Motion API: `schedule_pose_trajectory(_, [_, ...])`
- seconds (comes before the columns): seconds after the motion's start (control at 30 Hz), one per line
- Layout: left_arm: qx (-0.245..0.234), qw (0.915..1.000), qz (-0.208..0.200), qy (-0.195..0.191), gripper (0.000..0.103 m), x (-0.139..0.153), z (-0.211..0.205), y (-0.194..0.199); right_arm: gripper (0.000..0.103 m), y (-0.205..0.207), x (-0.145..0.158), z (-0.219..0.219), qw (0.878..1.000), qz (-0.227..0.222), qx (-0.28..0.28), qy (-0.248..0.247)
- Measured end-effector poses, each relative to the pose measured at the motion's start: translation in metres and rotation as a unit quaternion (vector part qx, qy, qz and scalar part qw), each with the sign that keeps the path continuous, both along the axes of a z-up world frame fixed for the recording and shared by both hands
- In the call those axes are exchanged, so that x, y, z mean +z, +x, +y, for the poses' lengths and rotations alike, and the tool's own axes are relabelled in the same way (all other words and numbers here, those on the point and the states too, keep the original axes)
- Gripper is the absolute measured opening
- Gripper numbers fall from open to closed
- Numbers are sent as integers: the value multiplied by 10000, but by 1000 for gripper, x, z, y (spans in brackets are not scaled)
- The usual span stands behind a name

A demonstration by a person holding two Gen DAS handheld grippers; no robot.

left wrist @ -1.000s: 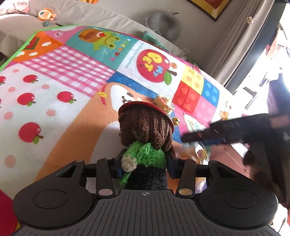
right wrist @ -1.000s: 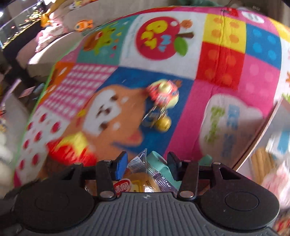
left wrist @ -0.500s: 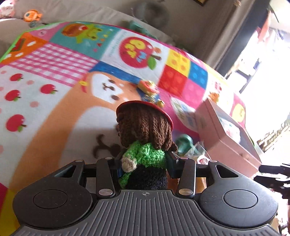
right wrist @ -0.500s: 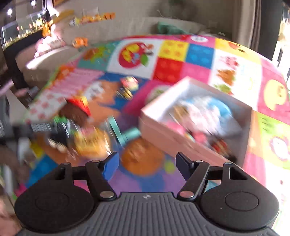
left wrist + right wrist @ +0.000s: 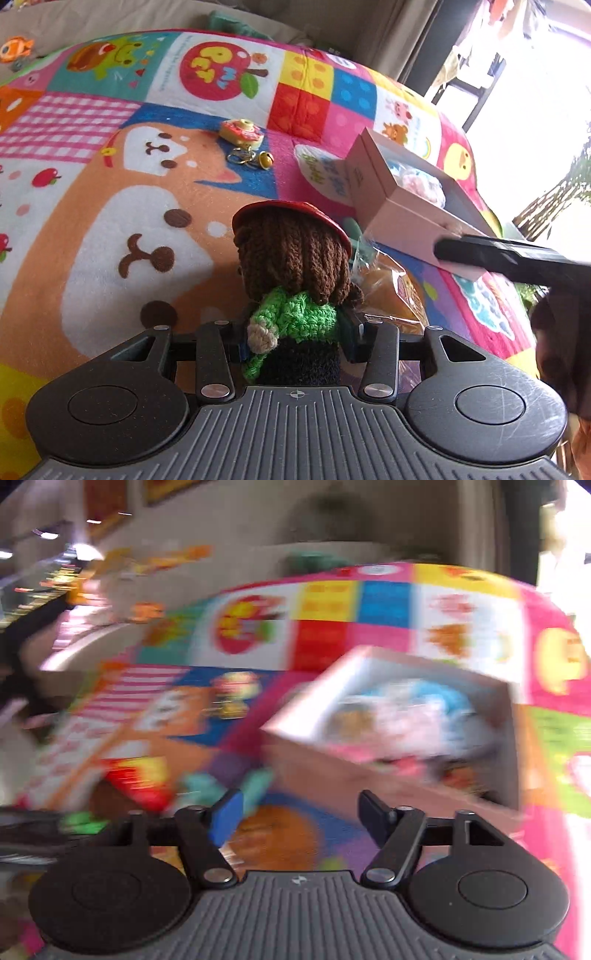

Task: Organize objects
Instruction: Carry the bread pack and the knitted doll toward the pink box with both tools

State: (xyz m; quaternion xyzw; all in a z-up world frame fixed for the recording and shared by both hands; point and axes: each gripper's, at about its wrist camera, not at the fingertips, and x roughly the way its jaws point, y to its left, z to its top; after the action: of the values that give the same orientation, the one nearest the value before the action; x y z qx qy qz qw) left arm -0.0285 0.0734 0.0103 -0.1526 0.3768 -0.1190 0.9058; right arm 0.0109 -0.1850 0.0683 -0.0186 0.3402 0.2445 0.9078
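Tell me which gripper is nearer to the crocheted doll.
Left. The left gripper is clamped on the crocheted doll itself. The right gripper, jaws opening with nothing between them, is off to the doll's right, near the pink box.

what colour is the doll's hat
Red, over brown yarn hair; the doll shows best in the left wrist view.

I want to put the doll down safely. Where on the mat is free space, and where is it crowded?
Free: the orange bear print on the mat, left of the doll and below the keychain. Crowded: right of the doll, where a wrapped snack lies against the pink box.
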Motion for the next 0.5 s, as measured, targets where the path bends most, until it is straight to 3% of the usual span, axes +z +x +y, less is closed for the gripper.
schedule_pose_trajectory(0.03, [-8,10000,12,23,48,1,0,1,90,-8,1,5,9998,-2,173,89])
schedule_pose_trajectory(0.07, [-23,10000,11,56,48,1,-1,2,92,-15,0,12,9995,4,280,141])
schedule_pose_trajectory(0.2, [-48,9999,12,120,48,1,-2,2,92,-25,-16,36,9979,444,443,178])
schedule_pose_trajectory(0.27, [-50,9999,24,102,48,1,-1,2,92,-29,-23,41,9980,444,446,31])
schedule_pose_trajectory(0.4, [-68,9999,32,101,49,2,-1,2,92,-39,-19,35,9980,-141,321,-532])
schedule_pose_trajectory(0.5, [-83,9999,14,104,49,2,-1,1,92,-53,-16,33,9855,-913,53,-1428])
